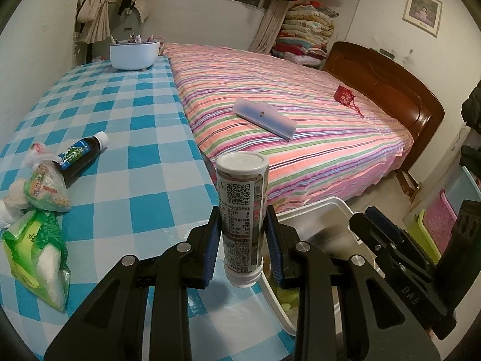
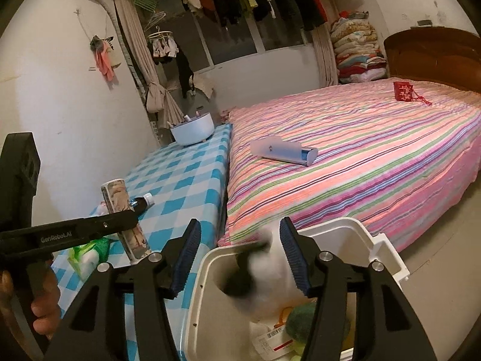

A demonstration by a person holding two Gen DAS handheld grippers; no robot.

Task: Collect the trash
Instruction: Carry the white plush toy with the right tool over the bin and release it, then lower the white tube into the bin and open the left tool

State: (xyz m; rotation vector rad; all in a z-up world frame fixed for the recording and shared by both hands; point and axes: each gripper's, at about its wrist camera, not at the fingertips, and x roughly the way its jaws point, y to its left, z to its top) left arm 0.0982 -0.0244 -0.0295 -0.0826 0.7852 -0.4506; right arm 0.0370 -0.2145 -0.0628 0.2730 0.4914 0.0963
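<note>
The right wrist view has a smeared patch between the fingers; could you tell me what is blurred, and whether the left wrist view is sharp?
Right wrist view: a white and dark item is motion-blurred over the white bin, between the right gripper's open jaws. Left wrist view: sharp; the label of the clamped bottle shows clearly.

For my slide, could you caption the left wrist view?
Left hand-held gripper clamps an upright labelled tube beside the white bin.

Table [image 1: 126, 138]: left of my bed [image 1: 300, 114].
Bin [image 2: 354, 234]: before bed, right of table.
Bottle [image 1: 81, 156]: on table.
</note>
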